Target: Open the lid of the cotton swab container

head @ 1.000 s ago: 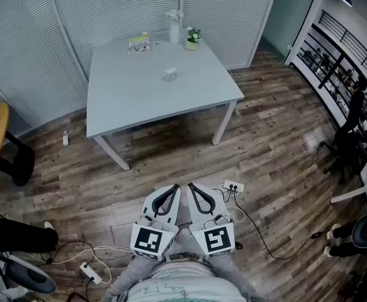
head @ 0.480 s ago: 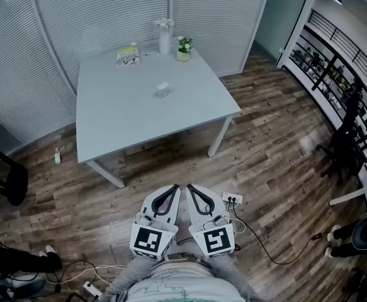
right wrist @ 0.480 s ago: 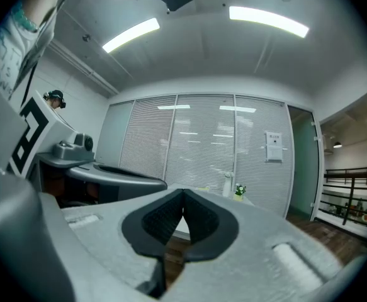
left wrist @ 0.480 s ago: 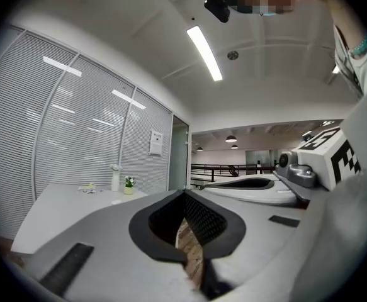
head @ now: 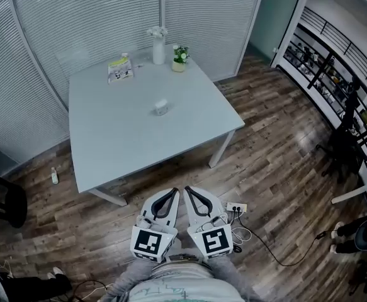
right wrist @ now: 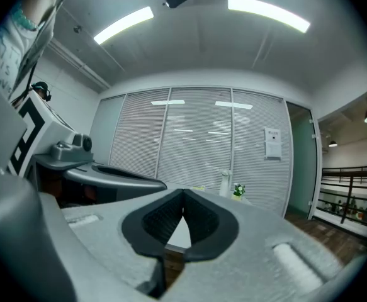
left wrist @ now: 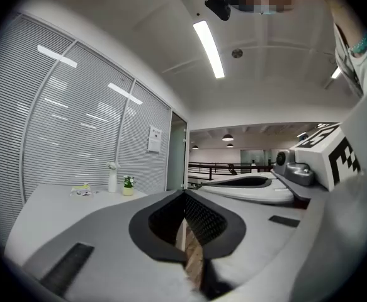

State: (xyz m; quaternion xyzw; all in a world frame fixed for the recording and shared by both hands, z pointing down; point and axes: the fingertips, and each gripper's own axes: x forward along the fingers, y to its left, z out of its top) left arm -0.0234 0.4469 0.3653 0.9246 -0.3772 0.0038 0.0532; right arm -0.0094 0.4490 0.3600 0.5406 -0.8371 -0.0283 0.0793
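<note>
A small pale container point(head: 161, 107), the cotton swab container, sits near the middle of the grey table point(head: 107, 137) in the head view. My left gripper point(head: 175, 192) and right gripper point(head: 186, 190) are held side by side close to my body, over the wooden floor just short of the table's near edge. Both are shut with nothing between the jaws. The left gripper point(left wrist: 184, 194) and the right gripper point(right wrist: 183, 192) show their tips meeting in their own views. The container itself is hidden in both gripper views.
At the table's far edge stand a white vase point(head: 158, 46), a small potted plant point(head: 180, 58) and a flat packet point(head: 119, 68). Slatted blinds point(head: 107, 17) wall the back. A power strip and cables point(head: 237, 208) lie on the floor beside my right gripper. A table leg point(head: 222, 148) stands right.
The table and the container on it have come nearer and lower in the head view as I moved toward them. Both grippers stay shut and side by side.
</note>
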